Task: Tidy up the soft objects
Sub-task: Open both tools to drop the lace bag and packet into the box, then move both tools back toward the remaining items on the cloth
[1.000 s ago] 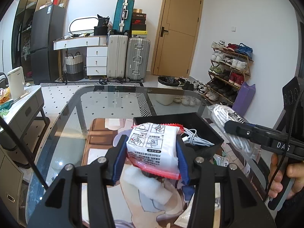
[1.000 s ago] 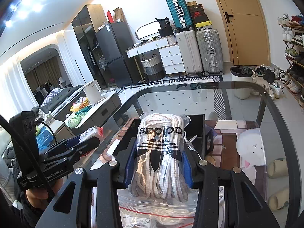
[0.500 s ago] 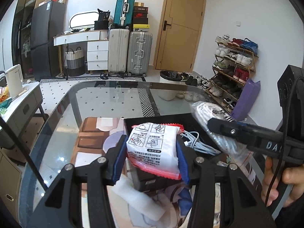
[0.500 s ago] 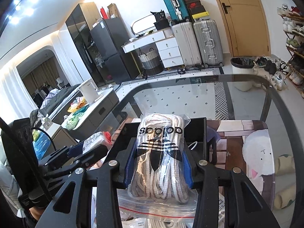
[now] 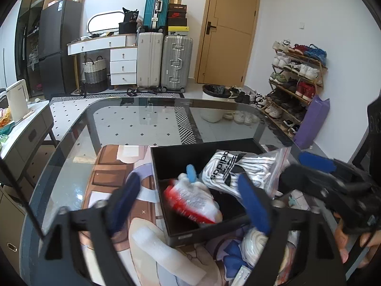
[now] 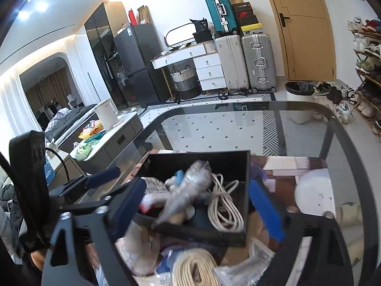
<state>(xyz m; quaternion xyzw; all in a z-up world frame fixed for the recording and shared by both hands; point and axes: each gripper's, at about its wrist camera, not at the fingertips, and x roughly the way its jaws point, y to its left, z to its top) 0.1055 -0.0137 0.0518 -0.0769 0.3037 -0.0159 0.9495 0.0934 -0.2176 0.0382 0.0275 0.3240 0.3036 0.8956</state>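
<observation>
Both your hand-held grippers [image 5: 188,200] [image 6: 195,205] have released: packet [image 5: 193,201] and rope bag [image 5: 238,170] lie slantwise in the box [image 5: 202,152].

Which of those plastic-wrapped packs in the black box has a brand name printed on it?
The striped lace bag, marked adidas, at the box's right side. The red-edged white pack beside it shows no brand.

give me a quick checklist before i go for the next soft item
1. Left claw open and free: ok.
2. Right claw open and free: ok.
3. Red and white packet inside the black box: ok.
4. Adidas lace bag fully settled in the box: cannot tell, it lies partly over the rim.
5. Next item in view, coiled white rope in front of the box: ok.
6. Pictures sharp enough to aim: not ok, motion blur.
</observation>
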